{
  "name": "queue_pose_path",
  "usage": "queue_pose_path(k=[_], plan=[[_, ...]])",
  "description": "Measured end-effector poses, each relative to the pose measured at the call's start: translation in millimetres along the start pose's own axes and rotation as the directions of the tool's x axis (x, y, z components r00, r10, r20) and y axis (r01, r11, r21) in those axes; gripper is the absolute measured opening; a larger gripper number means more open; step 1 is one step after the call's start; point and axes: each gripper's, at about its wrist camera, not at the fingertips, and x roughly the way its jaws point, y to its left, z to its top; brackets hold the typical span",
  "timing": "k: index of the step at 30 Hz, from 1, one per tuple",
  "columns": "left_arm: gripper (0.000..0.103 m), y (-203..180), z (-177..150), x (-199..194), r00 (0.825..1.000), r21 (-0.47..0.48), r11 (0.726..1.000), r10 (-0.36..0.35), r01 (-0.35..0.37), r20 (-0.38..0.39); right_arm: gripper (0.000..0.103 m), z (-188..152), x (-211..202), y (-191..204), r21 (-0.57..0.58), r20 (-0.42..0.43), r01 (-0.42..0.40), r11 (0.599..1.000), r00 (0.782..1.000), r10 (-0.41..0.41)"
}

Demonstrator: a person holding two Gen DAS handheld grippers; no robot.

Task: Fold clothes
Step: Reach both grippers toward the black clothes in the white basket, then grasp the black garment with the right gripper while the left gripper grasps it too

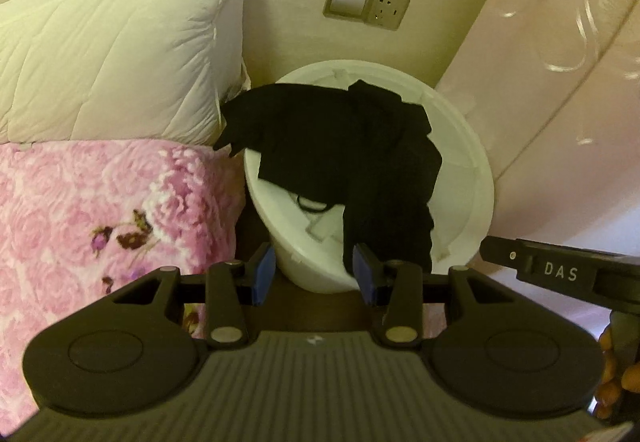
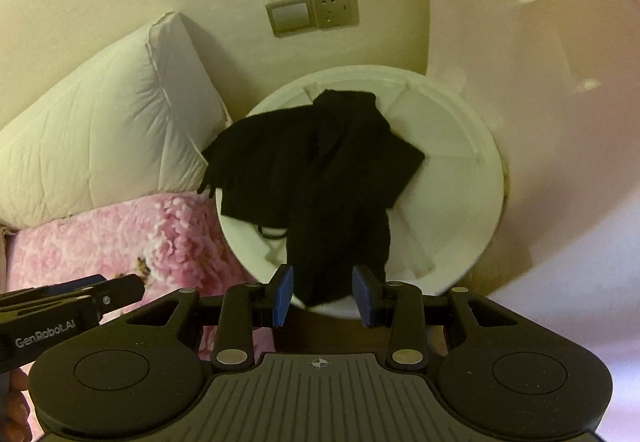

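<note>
A black garment lies crumpled in a white round basket, one end hanging over the near rim. My left gripper hovers over that near rim, its blue pads wide apart with nothing between them. In the right wrist view the same black garment drapes across the basket. My right gripper sits above the hanging end, its pads apart and not touching the cloth. Each gripper's black body shows at the edge of the other's view.
A pink floral blanket covers the bed to the left, with a white quilted pillow behind it. A wall switch and socket sit above the basket. Pale pink patterned fabric stands on the right.
</note>
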Motion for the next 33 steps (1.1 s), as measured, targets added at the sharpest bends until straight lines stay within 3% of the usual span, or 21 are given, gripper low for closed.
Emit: queue_pose_path(k=[7, 15, 23, 25, 29, 33], plan=[[0.039, -7, 29, 28, 1.0, -0.059, 0.998, -0.008, 0.009, 0.016, 0.037, 36, 27, -11, -0.012, -0.027, -0.003, 1.0, 1.0, 0.003], [0.039, -8, 46, 79, 0.999, -0.067, 0.998, 0.017, -0.019, -0.034, 0.037, 55, 63, -36, -0.011, -0.041, -0.02, 1.0, 0.999, 0.02], [0.039, -6, 55, 156, 0.996, -0.016, 0.998, 0.054, -0.056, -0.069, 0.037, 67, 135, -77, 0.145, -0.077, -0.078, 0.986, 0.993, 0.09], [0.039, -6, 57, 177, 0.994, 0.01, 0.998, 0.069, -0.068, -0.086, 0.079, 69, 153, -86, 0.189, -0.094, -0.078, 0.979, 0.991, 0.097], [0.039, 5, 59, 211, 0.989, -0.045, 0.997, 0.049, -0.055, -0.139, 0.083, 76, 184, -100, 0.278, -0.089, -0.083, 0.957, 0.99, 0.112], [0.039, 26, 60, 233, 0.986, -0.25, 0.968, -0.033, -0.008, -0.162, 0.083, 84, 209, -107, 0.328, -0.077, -0.092, 0.94, 0.989, 0.123]])
